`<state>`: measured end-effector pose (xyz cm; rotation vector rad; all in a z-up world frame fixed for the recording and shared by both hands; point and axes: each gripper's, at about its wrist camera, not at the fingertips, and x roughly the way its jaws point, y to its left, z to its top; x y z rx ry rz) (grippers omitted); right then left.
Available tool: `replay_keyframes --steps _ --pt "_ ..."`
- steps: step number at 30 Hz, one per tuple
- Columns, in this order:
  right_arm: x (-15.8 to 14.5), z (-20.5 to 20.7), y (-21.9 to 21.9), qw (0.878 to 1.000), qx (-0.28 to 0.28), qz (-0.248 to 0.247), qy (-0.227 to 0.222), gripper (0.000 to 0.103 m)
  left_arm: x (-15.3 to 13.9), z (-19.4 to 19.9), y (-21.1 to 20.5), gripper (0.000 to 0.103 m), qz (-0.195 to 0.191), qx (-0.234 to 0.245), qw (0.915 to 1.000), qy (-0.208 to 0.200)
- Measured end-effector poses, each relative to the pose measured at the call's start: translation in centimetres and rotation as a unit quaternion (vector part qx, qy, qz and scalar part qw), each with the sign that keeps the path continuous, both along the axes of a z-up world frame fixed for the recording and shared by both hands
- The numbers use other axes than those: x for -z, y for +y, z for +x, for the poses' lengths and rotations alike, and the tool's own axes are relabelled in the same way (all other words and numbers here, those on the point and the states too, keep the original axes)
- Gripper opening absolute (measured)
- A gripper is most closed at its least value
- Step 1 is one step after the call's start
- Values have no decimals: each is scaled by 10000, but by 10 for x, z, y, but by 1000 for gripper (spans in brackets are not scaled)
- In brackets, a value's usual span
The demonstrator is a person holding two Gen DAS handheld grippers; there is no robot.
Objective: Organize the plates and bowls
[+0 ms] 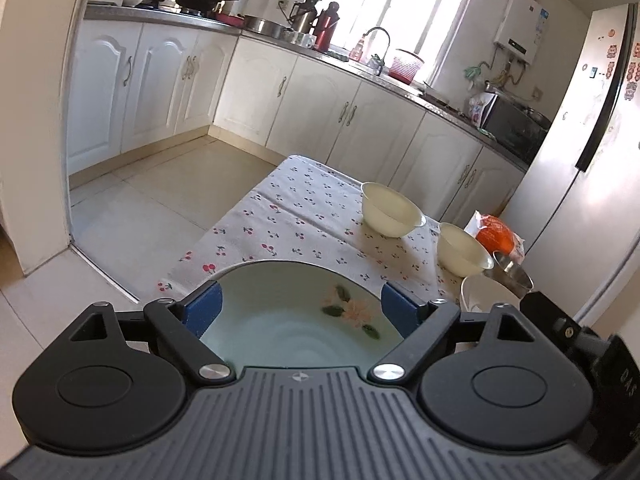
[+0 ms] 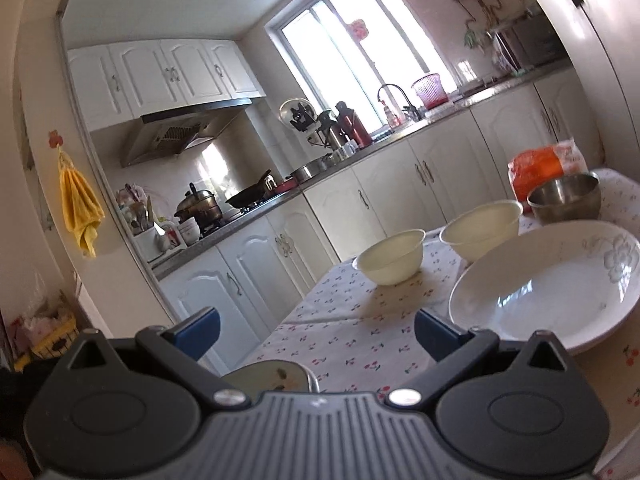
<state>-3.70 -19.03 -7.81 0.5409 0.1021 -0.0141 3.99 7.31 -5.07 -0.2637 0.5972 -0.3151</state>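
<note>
A pale green plate [image 1: 280, 336] with a flower motif lies on the cherry-print tablecloth [image 1: 288, 208] right under my left gripper [image 1: 301, 310]. The gripper is open wide, its blue pads [image 1: 202, 312] standing at the plate's sides without pressing on it. Two cream bowls [image 1: 390, 210] [image 1: 464, 250] sit farther right. My right gripper [image 2: 316, 336] hangs open over the cloth [image 2: 344, 332] with nothing between its fingers. To its right lies a white plate [image 2: 548, 288] with a grey flower. Behind it are the cream bowls [image 2: 390, 256] [image 2: 482, 226]. The green plate's edge [image 2: 272, 374] peeks from under the right gripper.
A steel bowl [image 2: 566, 198] and an orange bag [image 2: 546, 164] stand at the table's far right, next to the fridge [image 1: 568, 184]. The table's left edge drops to tiled floor [image 1: 160, 200]. White cabinets [image 2: 360, 200] and a crowded counter line the far wall.
</note>
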Motion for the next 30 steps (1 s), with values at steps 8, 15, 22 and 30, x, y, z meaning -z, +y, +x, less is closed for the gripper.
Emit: replay_keyframes --steps 8,15,22,30 --pt "4 -1 -14 9992 -117 372 130 103 6 -1 13 103 496 -371 9979 -211" --pt "13 38 -4 9856 -988 1179 705 103 6 21 20 103 786 -678 9939 -372" --pt "21 63 1 9712 -1378 1625 1063 103 14 40 36 103 834 -853 9929 46" --pt "26 67 7 9628 -1692 1777 1136 102 29 41 47 103 452 -141 9958 782"
